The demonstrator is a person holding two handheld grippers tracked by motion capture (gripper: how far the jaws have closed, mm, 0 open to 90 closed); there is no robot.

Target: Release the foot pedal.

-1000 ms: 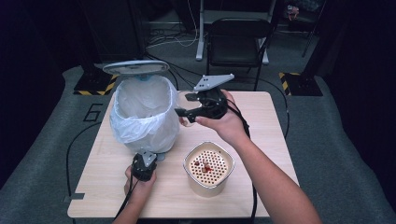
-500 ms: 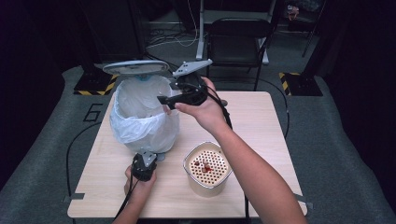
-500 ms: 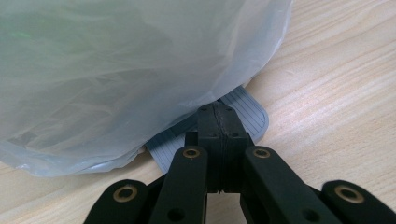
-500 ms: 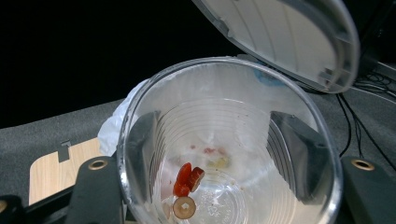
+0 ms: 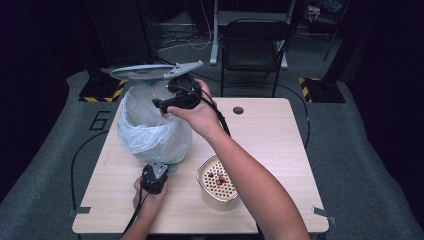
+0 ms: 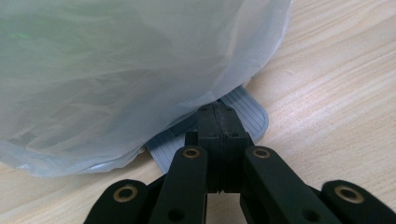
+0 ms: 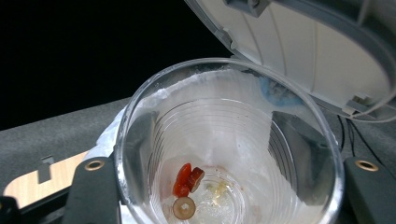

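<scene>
Our right gripper pinches the cup over the bin, whose pedal our left gripper, pressed together, holds down. Next we judge: tip the scraps in.

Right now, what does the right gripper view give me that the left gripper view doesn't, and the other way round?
Right gripper view alone: a clear plastic cup between the right hand-held gripper's jaws, red scraps at its bottom, with the bin's raised lid above.
Left gripper view alone: the left hand-held gripper, jaws shut, pressing the bin's grey ribbed pedal.
Both: the bin's translucent liner bag and the wooden table.
</scene>
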